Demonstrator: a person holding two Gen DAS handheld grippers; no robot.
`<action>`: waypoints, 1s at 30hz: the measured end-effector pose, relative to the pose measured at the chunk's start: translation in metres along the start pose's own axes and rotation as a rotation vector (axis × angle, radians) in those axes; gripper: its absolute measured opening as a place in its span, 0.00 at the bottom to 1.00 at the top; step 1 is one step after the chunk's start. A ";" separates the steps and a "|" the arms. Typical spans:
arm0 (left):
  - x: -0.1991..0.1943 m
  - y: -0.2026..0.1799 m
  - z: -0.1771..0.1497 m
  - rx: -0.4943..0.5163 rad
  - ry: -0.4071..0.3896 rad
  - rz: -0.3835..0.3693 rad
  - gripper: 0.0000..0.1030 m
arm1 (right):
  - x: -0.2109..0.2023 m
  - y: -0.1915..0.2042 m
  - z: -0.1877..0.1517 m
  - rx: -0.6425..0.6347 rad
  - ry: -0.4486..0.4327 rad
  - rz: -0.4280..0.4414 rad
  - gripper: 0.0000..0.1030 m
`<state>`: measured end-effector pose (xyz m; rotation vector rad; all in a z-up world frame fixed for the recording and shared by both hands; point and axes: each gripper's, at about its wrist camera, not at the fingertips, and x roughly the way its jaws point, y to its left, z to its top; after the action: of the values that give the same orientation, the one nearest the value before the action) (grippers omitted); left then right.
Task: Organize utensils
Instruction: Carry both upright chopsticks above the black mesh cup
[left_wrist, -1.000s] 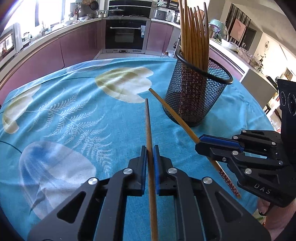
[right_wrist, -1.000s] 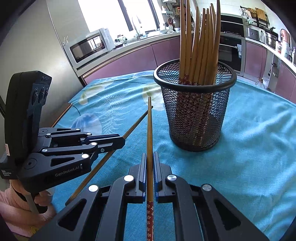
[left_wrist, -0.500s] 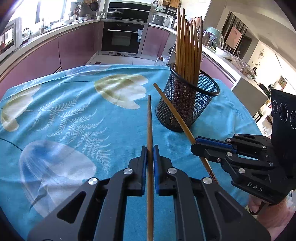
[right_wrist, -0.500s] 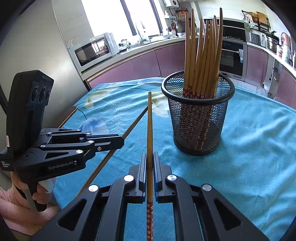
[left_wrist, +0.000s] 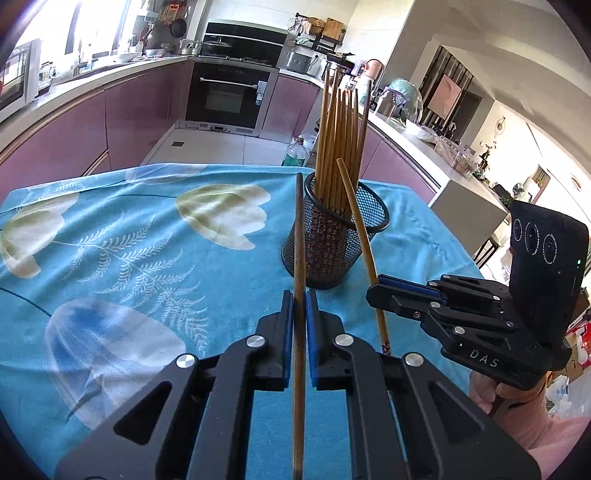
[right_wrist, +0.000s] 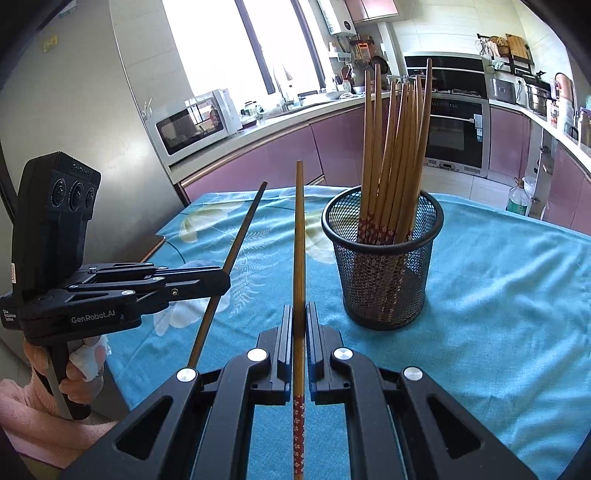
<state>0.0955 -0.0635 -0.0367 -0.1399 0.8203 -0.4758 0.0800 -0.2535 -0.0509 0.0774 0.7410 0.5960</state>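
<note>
Above the tablecloth (left_wrist: 122, 236), chopsticks (left_wrist: 299, 236) (right_wrist: 300, 236) clamped lengthwise in both grippers (left_wrist: 299, 299) (right_wrist: 299, 314), tips forward, up.

the desk (right_wrist: 517, 295) is draped in a turquoise floral cloth (left_wrist: 129, 240); on it, toward the far edge, stands a black mesh cup (right_wrist: 384, 280) of upright chopsticks (right_wrist: 391, 155).

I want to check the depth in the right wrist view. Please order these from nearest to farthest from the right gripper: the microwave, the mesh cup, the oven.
1. Mesh cup: on the blue cloth, just ahead, to the right.
2. Microwave: on the counter, far left.
3. Oven: back wall, behind the cup.
</note>
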 end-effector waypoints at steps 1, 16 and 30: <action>-0.002 -0.001 0.001 0.000 -0.003 -0.005 0.07 | -0.001 0.000 0.000 0.001 -0.003 0.003 0.06; -0.017 -0.006 0.007 -0.004 -0.047 -0.049 0.07 | -0.015 -0.003 0.002 0.019 -0.046 0.022 0.06; -0.025 -0.009 0.012 0.003 -0.073 -0.063 0.07 | -0.028 -0.007 0.005 0.031 -0.088 0.026 0.06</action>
<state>0.0861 -0.0611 -0.0092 -0.1801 0.7451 -0.5287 0.0702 -0.2738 -0.0321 0.1414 0.6652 0.6018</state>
